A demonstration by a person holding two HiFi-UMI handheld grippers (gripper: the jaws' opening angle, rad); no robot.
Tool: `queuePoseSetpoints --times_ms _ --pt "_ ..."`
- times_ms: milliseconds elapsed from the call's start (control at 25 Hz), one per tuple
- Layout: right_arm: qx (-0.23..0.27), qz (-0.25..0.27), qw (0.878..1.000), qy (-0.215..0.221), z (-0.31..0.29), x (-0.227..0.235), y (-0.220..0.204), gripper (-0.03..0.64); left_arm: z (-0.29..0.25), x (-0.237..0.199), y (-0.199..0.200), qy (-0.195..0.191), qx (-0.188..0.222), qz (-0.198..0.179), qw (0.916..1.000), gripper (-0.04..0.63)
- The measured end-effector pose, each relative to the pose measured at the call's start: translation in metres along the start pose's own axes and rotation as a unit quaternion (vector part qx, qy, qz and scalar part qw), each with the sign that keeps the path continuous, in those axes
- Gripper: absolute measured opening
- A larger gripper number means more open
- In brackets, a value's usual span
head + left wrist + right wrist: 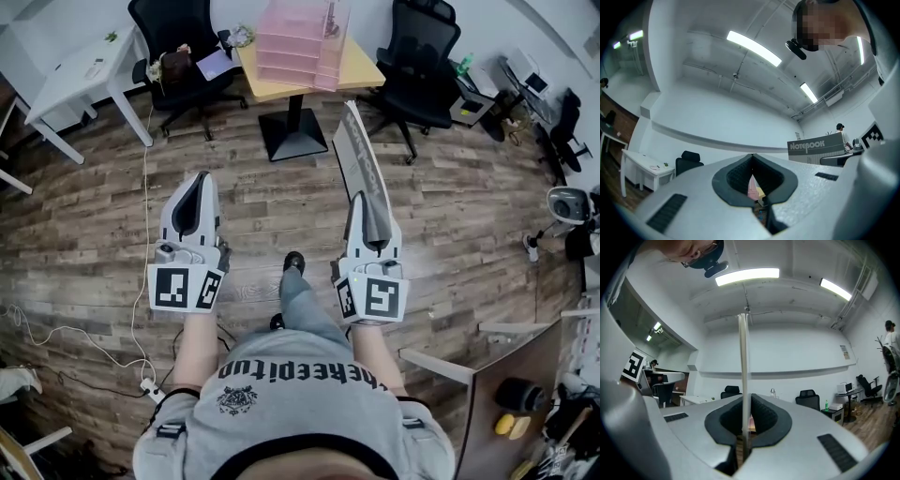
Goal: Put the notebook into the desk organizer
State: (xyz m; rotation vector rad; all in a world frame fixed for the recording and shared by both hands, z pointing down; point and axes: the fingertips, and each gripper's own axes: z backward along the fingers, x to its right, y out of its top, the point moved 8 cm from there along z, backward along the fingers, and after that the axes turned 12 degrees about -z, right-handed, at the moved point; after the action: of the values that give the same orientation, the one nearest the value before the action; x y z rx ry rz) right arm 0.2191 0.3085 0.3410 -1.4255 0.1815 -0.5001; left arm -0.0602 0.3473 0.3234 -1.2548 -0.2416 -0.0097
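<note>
On the far counter (361,67) a pink desk organizer (295,42) is set. The notebook (358,155) is clamped in the right gripper's (364,208) fingers. "NOTEBOOK" is legible only in the view from the left gripper (199,180), whose fingers are pressed together.

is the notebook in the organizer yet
Out. The right gripper is shut on the notebook, held on edge in the air; the pink organizer stands on the table ahead.

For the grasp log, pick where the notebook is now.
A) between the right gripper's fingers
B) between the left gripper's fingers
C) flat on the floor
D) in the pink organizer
A: the notebook stands edge-on, clamped between the right gripper's fingers; the left gripper is shut on nothing, and the organizer sits far ahead.
</note>
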Motion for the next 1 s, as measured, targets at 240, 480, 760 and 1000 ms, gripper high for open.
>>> queuePoseSetpoints --times_ms 240,480,760,1000 --pt "0.008 -0.001 1.0 0.014 -0.058 0.008 -0.002 0.011 -0.046 -0.019 -0.011 0.001 0.003 -0.009 1.0 0.003" --pt "0.011 0.002 1.0 0.024 -0.118 0.024 0.004 0.011 -0.1 -0.036 -0.019 0.007 0.006 -0.01 0.9999 0.003" --pt "0.01 -0.001 0.999 0.031 -0.175 0.048 0.003 0.011 -0.153 -0.048 -0.034 0.016 0.005 -0.015 0.9998 0.003" --pt "0.008 -0.002 0.999 0.038 -0.221 0.069 0.0 0.011 -0.199 -0.053 -0.048 0.021 0.004 -0.016 0.9996 0.003"
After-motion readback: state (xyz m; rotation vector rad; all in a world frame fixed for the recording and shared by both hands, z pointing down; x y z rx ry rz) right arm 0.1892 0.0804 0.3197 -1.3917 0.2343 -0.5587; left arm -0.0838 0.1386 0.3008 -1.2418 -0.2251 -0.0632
